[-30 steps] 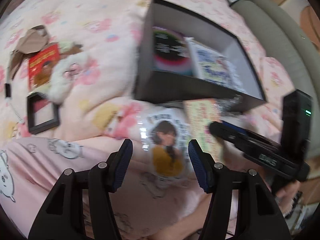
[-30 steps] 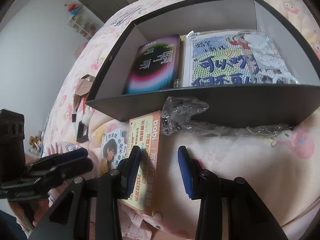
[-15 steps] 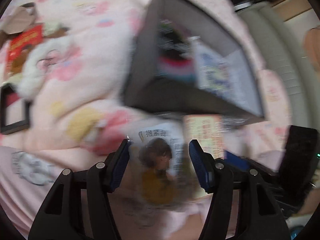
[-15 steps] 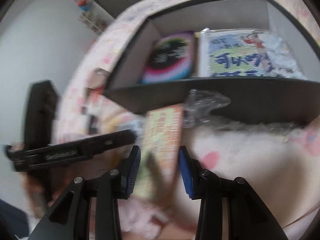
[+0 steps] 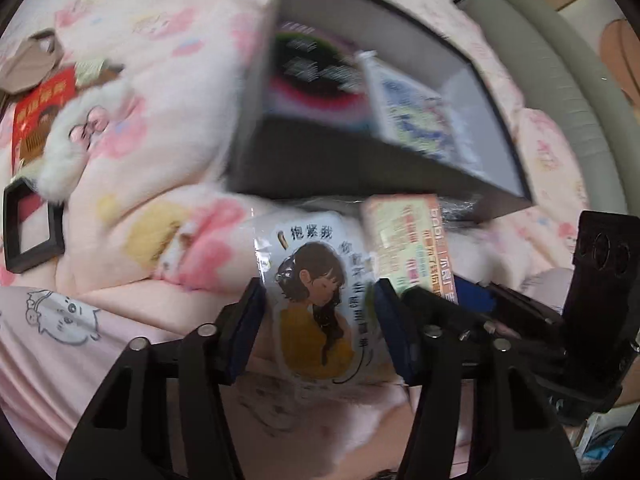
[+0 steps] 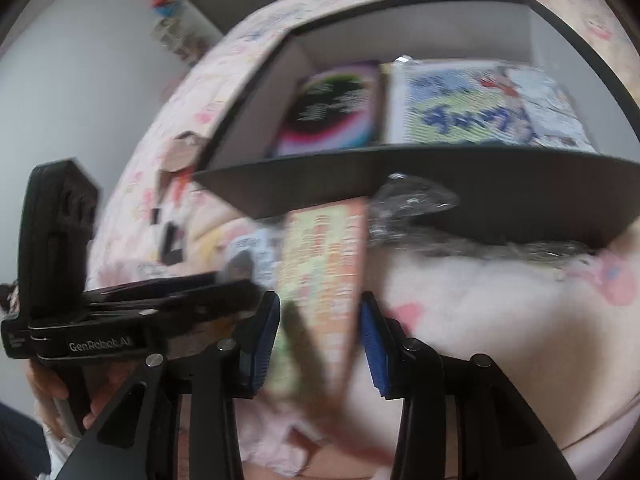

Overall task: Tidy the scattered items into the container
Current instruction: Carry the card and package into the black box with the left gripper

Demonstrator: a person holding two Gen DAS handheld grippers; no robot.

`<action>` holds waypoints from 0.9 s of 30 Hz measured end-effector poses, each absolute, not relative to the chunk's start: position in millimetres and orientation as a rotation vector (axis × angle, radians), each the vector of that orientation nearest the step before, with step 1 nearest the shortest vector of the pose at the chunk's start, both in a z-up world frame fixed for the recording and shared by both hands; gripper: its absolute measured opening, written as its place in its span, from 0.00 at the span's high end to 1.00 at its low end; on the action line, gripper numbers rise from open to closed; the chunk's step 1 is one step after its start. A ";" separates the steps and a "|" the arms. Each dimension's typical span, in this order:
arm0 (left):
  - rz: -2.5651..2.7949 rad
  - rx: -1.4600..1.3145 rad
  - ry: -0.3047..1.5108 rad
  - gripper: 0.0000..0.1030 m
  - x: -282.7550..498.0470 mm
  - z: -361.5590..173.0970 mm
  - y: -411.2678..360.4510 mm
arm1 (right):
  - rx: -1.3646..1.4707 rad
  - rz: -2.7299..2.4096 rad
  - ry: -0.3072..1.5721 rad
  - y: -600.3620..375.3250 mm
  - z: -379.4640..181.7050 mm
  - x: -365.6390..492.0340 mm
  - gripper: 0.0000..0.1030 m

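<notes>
The left gripper [image 5: 318,320] is closing its jaws around the girl sticker [image 5: 316,300] on the bed; a second ago they stood wider — pickup begins; the right gripper [image 6: 320,336] straddles the orange packet [image 6: 324,272] with narrow jaws, whether gripping I cannot tell; both lie just before the box [image 6: 440,184].

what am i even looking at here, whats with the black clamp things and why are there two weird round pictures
Those clamps are handheld grippers, one in each of a person's hands, no robot. Each carries a fisheye camera looking along its jaws, hence two round pictures. The left gripper has its jaws closing around a sticker pack showing a drawn girl. The right gripper straddles an orange box; whether it grips is unclear. All this lies on a pink blanket. Behind is the black container, already holding a dark card and a comic-print packet.
</notes>
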State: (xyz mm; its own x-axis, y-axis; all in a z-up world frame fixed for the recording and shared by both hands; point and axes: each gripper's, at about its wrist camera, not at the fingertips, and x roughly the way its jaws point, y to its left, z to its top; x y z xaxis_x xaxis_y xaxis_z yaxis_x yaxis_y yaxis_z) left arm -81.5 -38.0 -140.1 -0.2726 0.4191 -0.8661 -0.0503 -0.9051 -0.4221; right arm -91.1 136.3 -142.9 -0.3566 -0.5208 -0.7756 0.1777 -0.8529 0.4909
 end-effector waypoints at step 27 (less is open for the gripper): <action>2.337 -1.749 -0.157 0.52 -199.6 -99.7 7.7 | 1.622 -2.296 -0.233 181.4 -127.9 -221.9 0.69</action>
State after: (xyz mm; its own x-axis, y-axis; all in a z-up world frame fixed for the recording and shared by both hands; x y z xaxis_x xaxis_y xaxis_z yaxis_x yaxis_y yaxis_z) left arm -199.6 7.7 -99.7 -0.2690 0.2366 -0.9336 -0.1096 -0.9706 -0.2144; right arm -221.9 181.4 -127.9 -0.3049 -0.3492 -0.8861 0.1639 -0.9357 0.3124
